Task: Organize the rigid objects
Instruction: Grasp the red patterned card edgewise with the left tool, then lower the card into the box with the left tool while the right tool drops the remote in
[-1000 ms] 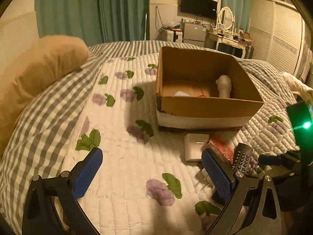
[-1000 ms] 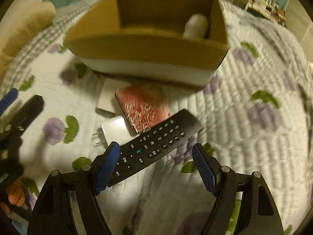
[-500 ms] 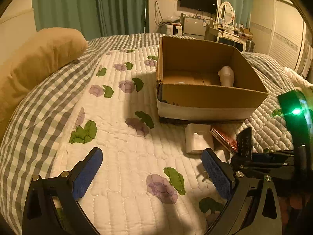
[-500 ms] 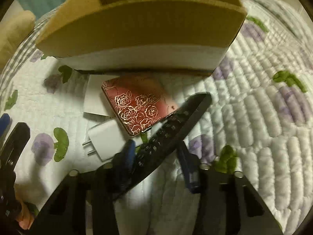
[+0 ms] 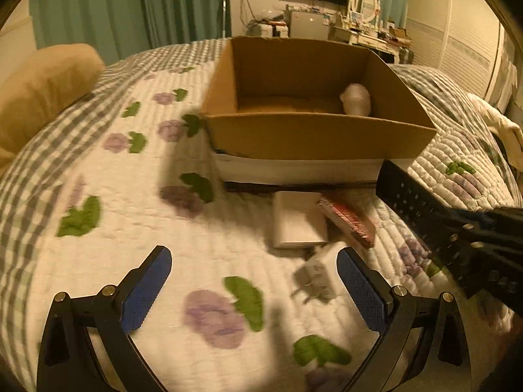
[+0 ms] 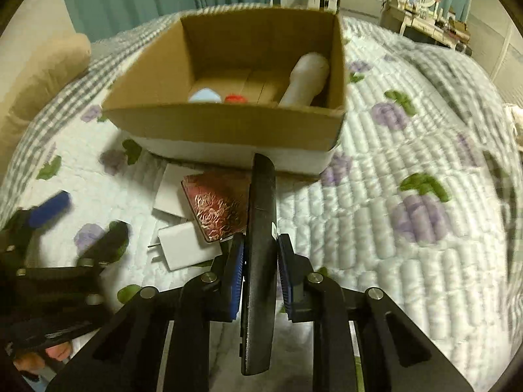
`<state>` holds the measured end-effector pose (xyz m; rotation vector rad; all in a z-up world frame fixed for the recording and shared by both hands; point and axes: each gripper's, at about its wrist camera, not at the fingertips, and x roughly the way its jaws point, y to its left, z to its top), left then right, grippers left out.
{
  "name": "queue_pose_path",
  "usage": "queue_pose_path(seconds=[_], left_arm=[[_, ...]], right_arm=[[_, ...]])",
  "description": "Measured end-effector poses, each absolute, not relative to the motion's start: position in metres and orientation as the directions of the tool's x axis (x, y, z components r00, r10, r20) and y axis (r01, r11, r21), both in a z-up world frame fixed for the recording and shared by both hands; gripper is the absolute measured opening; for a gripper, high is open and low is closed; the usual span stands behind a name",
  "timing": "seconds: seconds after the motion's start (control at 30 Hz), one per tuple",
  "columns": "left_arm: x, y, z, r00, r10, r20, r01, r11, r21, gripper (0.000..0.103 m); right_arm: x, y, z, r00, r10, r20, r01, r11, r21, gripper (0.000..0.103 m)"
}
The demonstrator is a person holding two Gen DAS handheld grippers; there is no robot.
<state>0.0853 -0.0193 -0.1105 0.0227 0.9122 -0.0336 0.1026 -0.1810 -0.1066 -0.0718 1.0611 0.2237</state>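
My right gripper is shut on a black remote control, held edge-up above the quilt and pointing at the cardboard box; the remote also shows in the left wrist view. The box holds a white bottle, a red cap and a pale blue item. In front of the box lie a red rose-patterned case, a flat white box and a white plug charger. My left gripper is open and empty above the quilt, just left of the charger.
The bed has a white floral quilt with a checked border. A tan pillow lies at the left. Green curtains, a dresser with a mirror and a wardrobe stand behind the bed.
My right gripper closed on the remote and lifted it off the quilt, turning it edge-up toward the box. My left gripper moved forward toward the charger.
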Motion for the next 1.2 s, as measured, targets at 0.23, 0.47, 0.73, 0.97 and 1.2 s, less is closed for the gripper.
queue_pose_path(seconds=[0.23, 0.47, 0.73, 0.97, 1.2], left_arm=[[0.112, -0.059, -0.124, 0.562, -0.086, -0.823, 0.089, 0.995, -0.044, 0.091], [0.13, -0.088, -0.142, 0.523, -0.102, -0.846, 0.131, 0.991, -0.038, 0.073], [0.131, -0.085, -0.128, 0.532, -0.131, -0.837, 0.115, 0.99, -0.082, 0.025], [0.112, -0.091, -0.093, 0.575, -0.208, -0.791, 0.189, 0.975, -0.119, 0.01], [0.112, -0.108, -0.096, 0.53, -0.255, -0.809, 0.284, 0.952, -0.115, 0.01]], right_arm=[[0.105, -0.194, -0.088, 0.547, 0.077, -0.834, -0.201, 0.979, -0.042, 0.019], [0.114, -0.217, -0.095, 0.537, 0.112, -0.836, -0.192, 0.981, 0.008, 0.019], [0.109, -0.223, -0.092, 0.55, 0.168, -0.818, -0.199, 0.978, 0.067, 0.019], [0.105, -0.22, -0.081, 0.576, 0.166, -0.8, -0.207, 0.977, 0.054, 0.019], [0.104, -0.219, -0.071, 0.59, 0.154, -0.792, -0.2, 0.979, 0.041, 0.019]])
